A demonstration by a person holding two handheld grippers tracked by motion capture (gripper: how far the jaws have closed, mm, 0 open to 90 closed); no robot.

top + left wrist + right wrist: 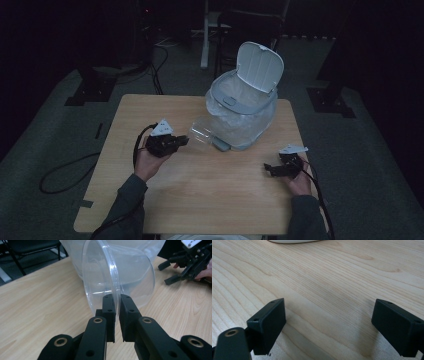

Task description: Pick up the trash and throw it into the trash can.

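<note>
Clear plastic container pinched by its rim beside the open bin.
Left hand-held gripper [117, 307], left of centre in the high view, has its jaws nearly closed on the rim of the clear container [117, 277], which is held tipped on its side with its mouth sideways, likely for dropping into the lined bin [244, 107] whose lid stands open at upper centre. Right hand-held gripper [329, 327] rests at lower right, jaws wide and empty over the worktop [332, 277].

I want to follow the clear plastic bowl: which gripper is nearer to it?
Left. The left gripper is clamped on the rim of the clear plastic bowl; the right gripper sits apart, open, over the table.
</note>
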